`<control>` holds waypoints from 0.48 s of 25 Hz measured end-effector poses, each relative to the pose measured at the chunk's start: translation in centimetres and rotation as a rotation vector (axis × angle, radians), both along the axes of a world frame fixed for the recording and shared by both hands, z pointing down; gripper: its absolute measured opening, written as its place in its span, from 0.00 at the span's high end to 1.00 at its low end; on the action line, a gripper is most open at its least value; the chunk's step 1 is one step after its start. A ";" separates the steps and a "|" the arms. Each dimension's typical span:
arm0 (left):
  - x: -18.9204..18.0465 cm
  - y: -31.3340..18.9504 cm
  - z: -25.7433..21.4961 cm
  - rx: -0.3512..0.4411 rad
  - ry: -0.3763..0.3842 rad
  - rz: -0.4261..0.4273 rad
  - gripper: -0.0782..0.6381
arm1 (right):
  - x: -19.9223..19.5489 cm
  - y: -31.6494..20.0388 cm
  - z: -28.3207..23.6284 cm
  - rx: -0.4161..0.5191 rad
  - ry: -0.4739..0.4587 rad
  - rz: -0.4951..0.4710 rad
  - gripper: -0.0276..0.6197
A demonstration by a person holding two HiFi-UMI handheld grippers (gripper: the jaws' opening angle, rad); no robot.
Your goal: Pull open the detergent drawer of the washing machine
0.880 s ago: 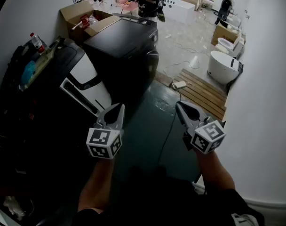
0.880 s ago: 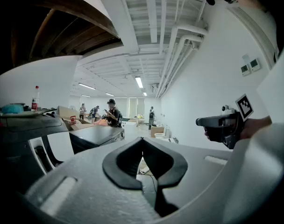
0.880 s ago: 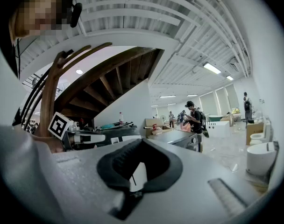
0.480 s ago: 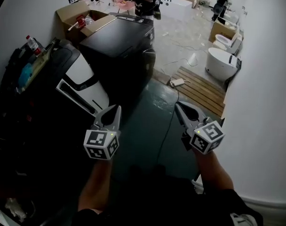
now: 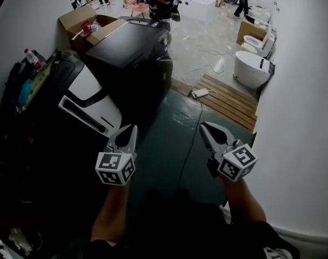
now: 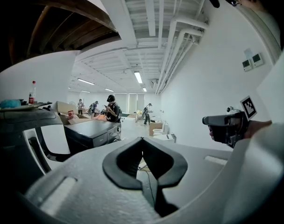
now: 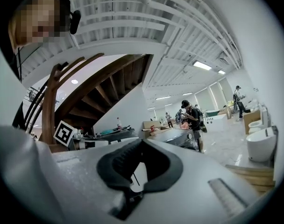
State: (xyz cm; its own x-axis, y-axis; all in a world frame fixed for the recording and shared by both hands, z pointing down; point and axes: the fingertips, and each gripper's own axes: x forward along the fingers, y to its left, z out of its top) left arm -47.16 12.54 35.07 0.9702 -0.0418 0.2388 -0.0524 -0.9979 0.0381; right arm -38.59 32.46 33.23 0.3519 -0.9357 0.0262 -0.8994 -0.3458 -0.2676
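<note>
At the left edge of the floor (image 5: 169, 144) stands the washing machine (image 5: 91, 88), dark on top and white in front. A long white strip (image 5: 83, 114) with a dark slot runs low across its front. It looks like the soap drawer, but I cannot tell if it is pulled out.

The left claw (image 5: 130, 129) is held in the air just right of that strip's near end, with its tip pointing past it. It does not touch the strip. Its two jaws are pressed together with nothing between them.

Behind the strip stands a black machine (image 5: 134, 53).

The right claw (image 5: 203, 127) is over the middle of the floor, well apart from the washing machine. Its jaws are pressed together too, with nothing between them.

Further right lie wooden boards (image 5: 229, 99) and a white tub (image 5: 250, 69).
</note>
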 end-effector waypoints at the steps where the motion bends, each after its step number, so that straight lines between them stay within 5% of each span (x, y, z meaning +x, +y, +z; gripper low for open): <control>1: 0.3 0.6 -0.1 0.002 0.003 0.002 0.88 | 0.1 0.7 -0.1 0.004 0.001 0.004 0.95; 12: 4.2 4.2 -1.4 0.026 0.045 0.052 0.88 | 2.8 4.0 0.4 0.026 -0.046 0.051 0.95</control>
